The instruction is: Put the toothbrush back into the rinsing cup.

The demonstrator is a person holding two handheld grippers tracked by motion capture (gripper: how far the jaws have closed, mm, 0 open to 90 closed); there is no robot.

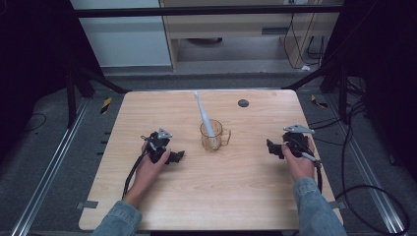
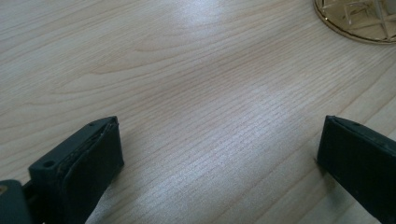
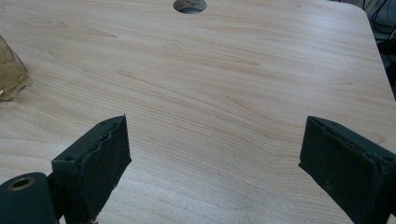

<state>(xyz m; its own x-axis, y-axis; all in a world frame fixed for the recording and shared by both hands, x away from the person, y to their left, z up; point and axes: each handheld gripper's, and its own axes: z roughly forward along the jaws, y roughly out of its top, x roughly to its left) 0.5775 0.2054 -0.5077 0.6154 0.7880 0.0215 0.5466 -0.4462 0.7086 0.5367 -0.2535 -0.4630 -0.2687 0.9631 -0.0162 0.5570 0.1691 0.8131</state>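
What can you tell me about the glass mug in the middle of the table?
The glass mug is clear with an amber tint and has a handle on its right side. It stands upright near the centre of the wooden table. A long pale toothbrush-like tool stands in it and leans over its far rim. Both grippers lie apart from it.

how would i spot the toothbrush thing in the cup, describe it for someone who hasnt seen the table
Start at the light wooden table and look to its middle, between the person's two hands. There stands a clear amber cup with a handle on its right side. The long pale toothbrush stands in it and leans away toward the far edge; it is the one tall, slim thing on the table.
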